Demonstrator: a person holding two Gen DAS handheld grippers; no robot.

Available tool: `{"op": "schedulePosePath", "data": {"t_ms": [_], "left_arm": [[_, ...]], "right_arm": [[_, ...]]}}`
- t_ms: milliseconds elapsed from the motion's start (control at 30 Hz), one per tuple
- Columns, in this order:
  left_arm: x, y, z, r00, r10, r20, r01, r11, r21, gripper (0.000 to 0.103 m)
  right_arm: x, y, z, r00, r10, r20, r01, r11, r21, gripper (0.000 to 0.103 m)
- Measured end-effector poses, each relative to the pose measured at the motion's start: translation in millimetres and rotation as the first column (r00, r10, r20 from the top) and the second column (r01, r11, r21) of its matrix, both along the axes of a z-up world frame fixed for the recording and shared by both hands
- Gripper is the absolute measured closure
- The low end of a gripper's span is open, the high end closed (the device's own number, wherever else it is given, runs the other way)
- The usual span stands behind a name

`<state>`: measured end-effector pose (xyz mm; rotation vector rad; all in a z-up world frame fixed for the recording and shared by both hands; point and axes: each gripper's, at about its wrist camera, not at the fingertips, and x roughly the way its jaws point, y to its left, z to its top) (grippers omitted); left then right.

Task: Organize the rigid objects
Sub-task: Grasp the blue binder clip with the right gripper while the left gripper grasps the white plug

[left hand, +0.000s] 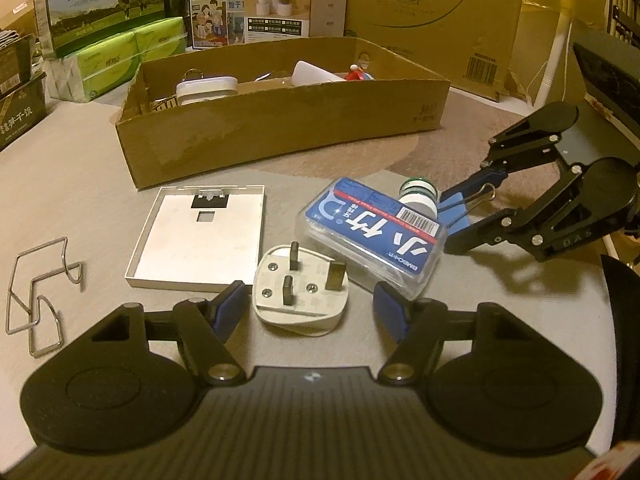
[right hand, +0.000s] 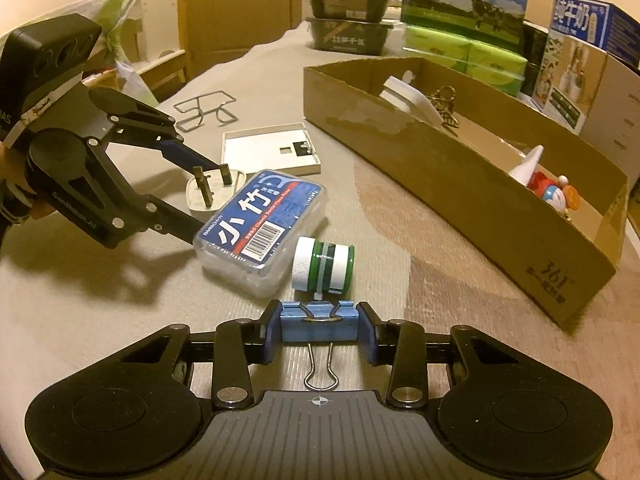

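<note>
Several items already lay in the cardboard box (left hand: 280,128). The left hand-held gripper (left hand: 308,304) stood apart around the plug (left hand: 300,292); the right hand-held gripper (right hand: 318,326) bracketed the binder clip (right hand: 318,320), grip uncertain. The floss case (right hand: 260,224), jar (right hand: 324,264), white tray (left hand: 200,236) and wire frame (left hand: 36,292) remained on the surface (left hand: 80,184).

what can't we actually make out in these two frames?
- Cardboard box contents: left wrist view, the near wall hides all but the tops.
- White plug: right wrist view, the left gripper and the floss box cover its sides.
- Blue binder clip: left wrist view, partly behind the green-banded bottle and right gripper; pad contact unclear.
- Bottle label: too small.
</note>
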<state>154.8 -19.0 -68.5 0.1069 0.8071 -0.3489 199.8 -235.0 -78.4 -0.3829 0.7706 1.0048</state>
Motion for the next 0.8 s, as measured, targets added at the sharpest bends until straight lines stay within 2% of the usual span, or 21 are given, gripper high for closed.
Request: {"op": "schedulePosePath", "data": {"t_ms": [233, 300, 500, 800], "left_arm": [[5, -1, 0, 1.0, 0.018, 0.003, -0.018, 1.0, 0.012, 0.047], [6, -1, 0, 1.0, 0.027, -0.002, -0.027, 1.0, 0.015, 0.056], [2, -2, 2, 0.999, 0.036, -0.009, -0.036, 0.999, 0.027, 0.056], [-16, 3, 7, 0.992, 0.121, -0.04, -0.121, 0.993, -0.004, 0.056]], "right_arm": [[-4, -9, 0, 0.996, -0.092, -0.013, 0.092, 0.996, 0.021, 0.063], [-4, -12, 0, 0.993, -0.117, -0.018, 0.117, 0.993, 0.025, 0.063], [-6, -17, 4, 0.977, -0.209, -0.036, 0.21, 0.977, 0.032, 0.063], [-20, -17, 14, 0.942, -0.334, -0.025, 0.335, 0.941, 0.037, 0.063]]}}
